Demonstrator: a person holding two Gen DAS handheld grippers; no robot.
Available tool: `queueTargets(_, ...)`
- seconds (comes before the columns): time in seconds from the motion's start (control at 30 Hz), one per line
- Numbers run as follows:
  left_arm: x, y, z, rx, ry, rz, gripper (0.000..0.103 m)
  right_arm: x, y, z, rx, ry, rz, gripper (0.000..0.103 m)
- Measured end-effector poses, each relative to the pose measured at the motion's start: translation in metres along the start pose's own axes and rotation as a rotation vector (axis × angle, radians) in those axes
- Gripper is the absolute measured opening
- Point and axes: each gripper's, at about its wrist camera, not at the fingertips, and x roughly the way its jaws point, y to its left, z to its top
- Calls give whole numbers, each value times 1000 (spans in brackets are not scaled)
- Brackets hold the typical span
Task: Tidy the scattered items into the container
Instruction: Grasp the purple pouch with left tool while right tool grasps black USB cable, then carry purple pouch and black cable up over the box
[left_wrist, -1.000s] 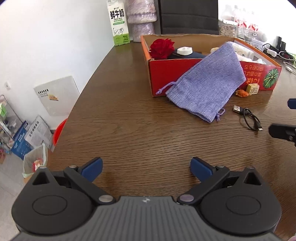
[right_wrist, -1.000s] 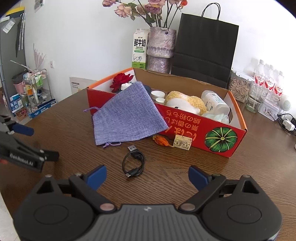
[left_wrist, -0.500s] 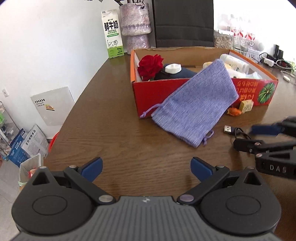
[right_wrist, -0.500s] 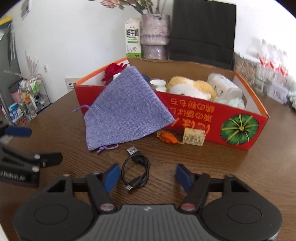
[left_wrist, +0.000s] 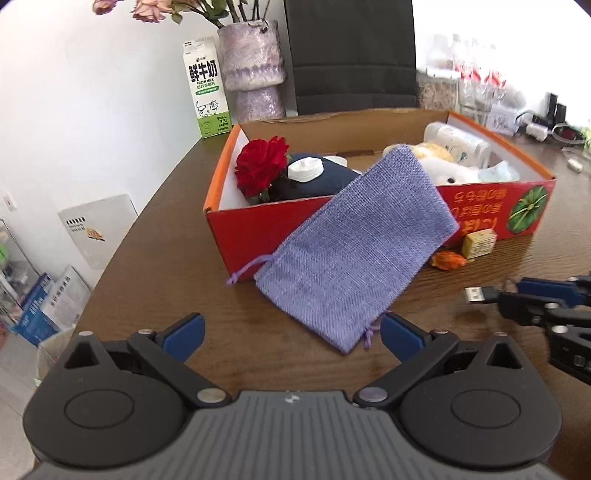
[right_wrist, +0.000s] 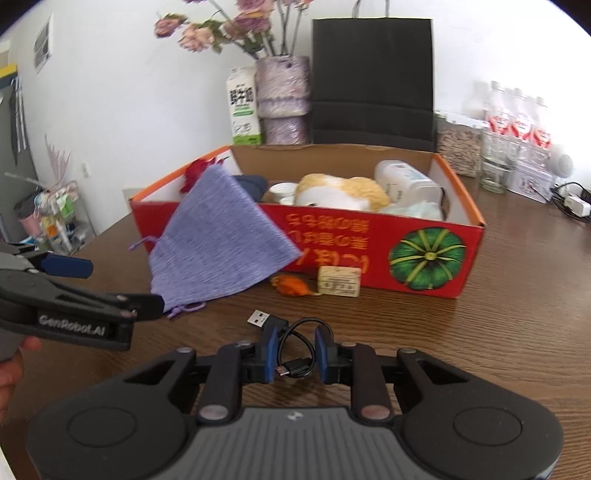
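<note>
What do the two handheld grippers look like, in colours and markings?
Both the left gripper and the right gripper have black linkage arms, blue finger pads, round black side discs, silver pivot pins and a grey ribbed centre plate. The left one's side reads "GenRobot.AI".
</note>
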Motion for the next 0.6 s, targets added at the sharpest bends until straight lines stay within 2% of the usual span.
queueTargets(0.13, 17, -9, 4, 57, 6, 9, 103, 1, -8, -1, 42, -15, 5, 20)
queueTargets(0.23, 25, -7, 2, 26, -9, -1, 102, 1, -11, -1, 52, -25, 10, 20)
queueTargets(0.33, 26, 4, -7, -69, -28, -117, 77, 0, -11, -3, 55, -31, 11, 20)
queueTargets(0.37, 25, 6, -9, -72, -33, -136, 69, 0, -11, -4, 55, -33, 12, 20)
queueTargets(0.4, 22, 5, -10, -54, -44, -134, 62, 0, -11, -4, 56, -35, 13, 20)
queueTargets(0.47, 17, 1, -11, -23, -53, -140, 36, -1, -10, -5, 58, -39, 15, 20)
queueTargets(0.57, 10, -6, -14, 10, -59, -143, 16, -4, -9, -5, 60, -51, 21, 20)
queueTargets(0.6, 8, -8, -16, 16, -63, -142, 14, -5, -9, -5, 61, -55, 23, 20)
